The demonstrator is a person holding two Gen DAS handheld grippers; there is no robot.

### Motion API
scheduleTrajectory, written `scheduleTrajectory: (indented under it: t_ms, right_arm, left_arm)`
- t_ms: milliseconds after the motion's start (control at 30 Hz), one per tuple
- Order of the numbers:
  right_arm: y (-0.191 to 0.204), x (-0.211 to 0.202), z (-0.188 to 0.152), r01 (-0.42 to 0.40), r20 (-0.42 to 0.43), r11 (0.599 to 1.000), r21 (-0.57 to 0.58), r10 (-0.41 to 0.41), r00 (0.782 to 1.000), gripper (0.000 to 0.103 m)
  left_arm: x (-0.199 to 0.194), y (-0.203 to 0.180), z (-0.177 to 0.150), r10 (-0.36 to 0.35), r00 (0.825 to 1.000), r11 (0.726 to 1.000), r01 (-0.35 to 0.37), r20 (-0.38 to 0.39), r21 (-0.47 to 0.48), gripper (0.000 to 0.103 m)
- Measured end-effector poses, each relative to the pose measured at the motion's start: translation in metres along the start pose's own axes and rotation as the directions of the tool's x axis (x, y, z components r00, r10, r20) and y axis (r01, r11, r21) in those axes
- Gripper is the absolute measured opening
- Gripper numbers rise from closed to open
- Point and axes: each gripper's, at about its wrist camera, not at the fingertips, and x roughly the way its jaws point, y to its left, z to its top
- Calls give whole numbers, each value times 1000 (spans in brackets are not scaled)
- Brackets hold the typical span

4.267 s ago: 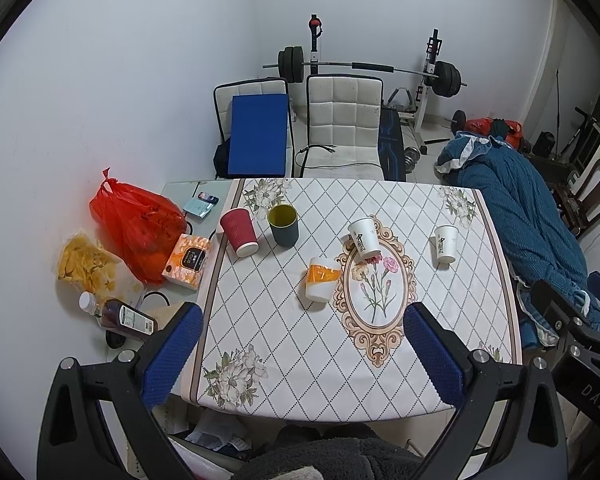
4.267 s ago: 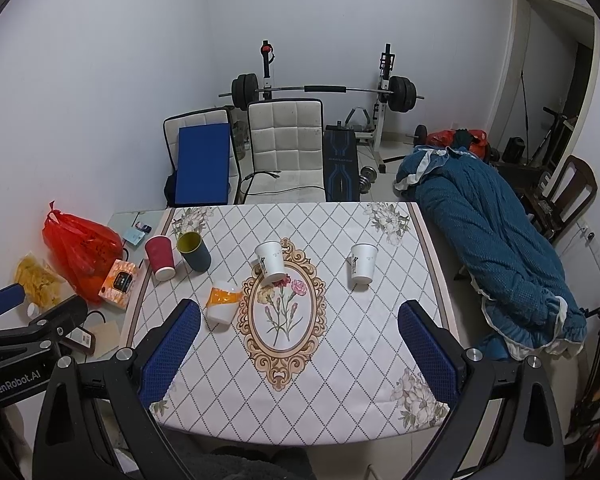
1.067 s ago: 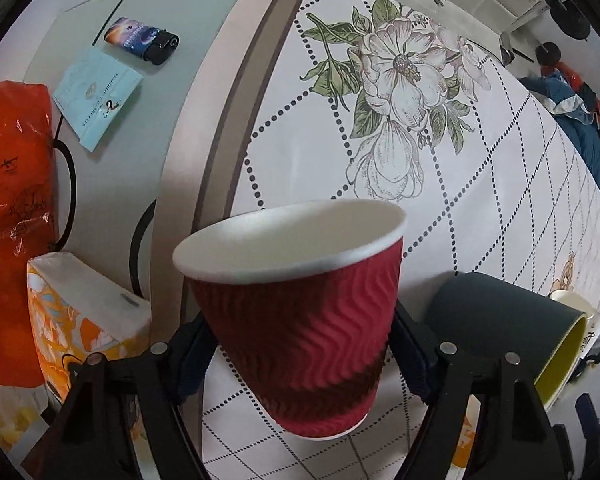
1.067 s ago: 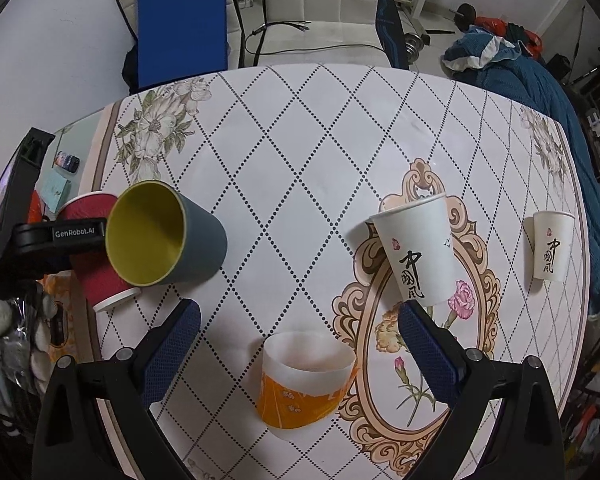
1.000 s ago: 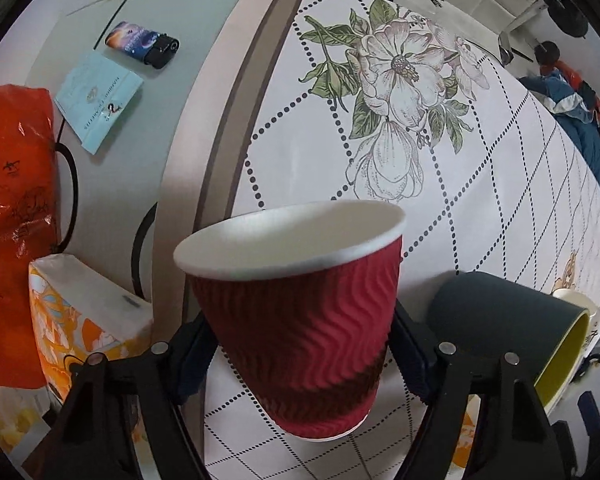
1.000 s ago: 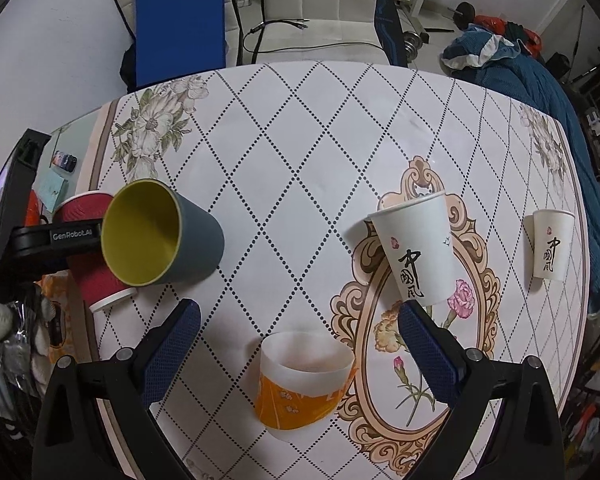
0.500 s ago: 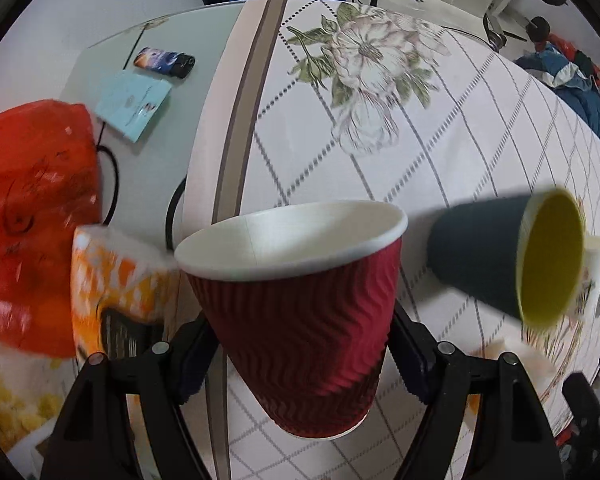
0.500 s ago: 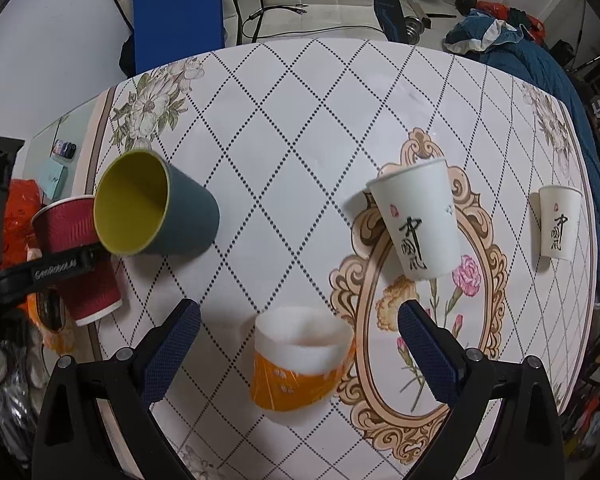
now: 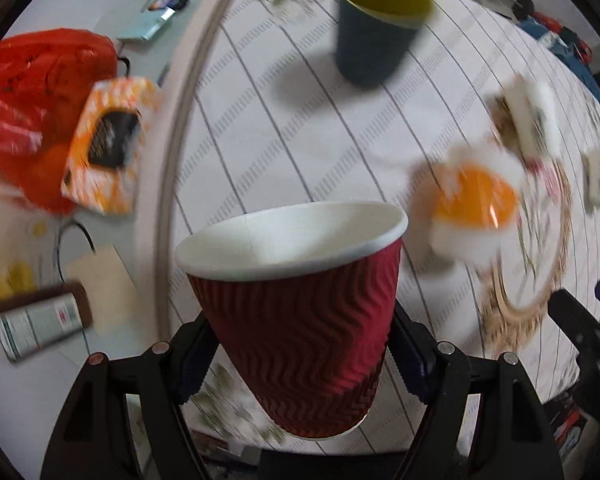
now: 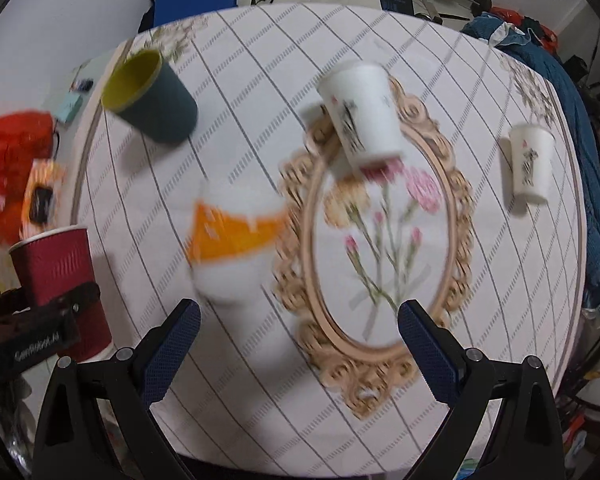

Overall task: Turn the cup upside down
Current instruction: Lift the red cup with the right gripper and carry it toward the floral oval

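Note:
My left gripper [image 9: 296,356] is shut on a red ribbed paper cup [image 9: 296,312] and holds it upright, mouth up, above the table's left front part. The same red cup [image 10: 56,268] shows at the left edge of the right wrist view, with the left gripper's black body below it. My right gripper [image 10: 300,344] is open and empty, above the front of the table near the oval flower print.
On the table [image 10: 260,92] stand a dark blue cup with yellow inside [image 10: 152,96], an orange-and-white cup [image 10: 232,240] and two white paper cups [image 10: 360,116] [image 10: 528,164]. A red bag [image 9: 32,100], a tissue box [image 9: 108,148] and a bottle [image 9: 40,320] lie left of the table.
My left gripper has lifted the red cup off the table and drawn it back toward the front edge. Both views have pulled back and are blurred by motion.

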Motion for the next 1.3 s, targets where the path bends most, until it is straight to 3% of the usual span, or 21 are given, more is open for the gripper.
scheduleTrajectory:
  t_ms: [267,600,1000,1067,1300]
  right_arm:
    - [-61,21,-69,27,-74,1000,15,-26,997,101]
    - [-131,40,-112,51,-120,996,68,-43,992,101]
    - [-191,55,-124,72,-151,989,130,-52,987,101]
    - [-199,55,-124,69,-152,986,152,-45,987,101]
    - [-215,55,-122,68,-151,981,181,-40,988,101]
  left_arm:
    - [25,-75,-58,-35,997,995,42,-71,89,76]
    - [33,-169,-95,-39,997,985,51,-72,163,76]
    - [51,-218,-103,-11,996,975,29,-84,220,77]
    - [45,-221,-86,-8,996,973,27,-87,229,77]
    - [56,-222,-76,-10,993,979,33,-116,200,78]
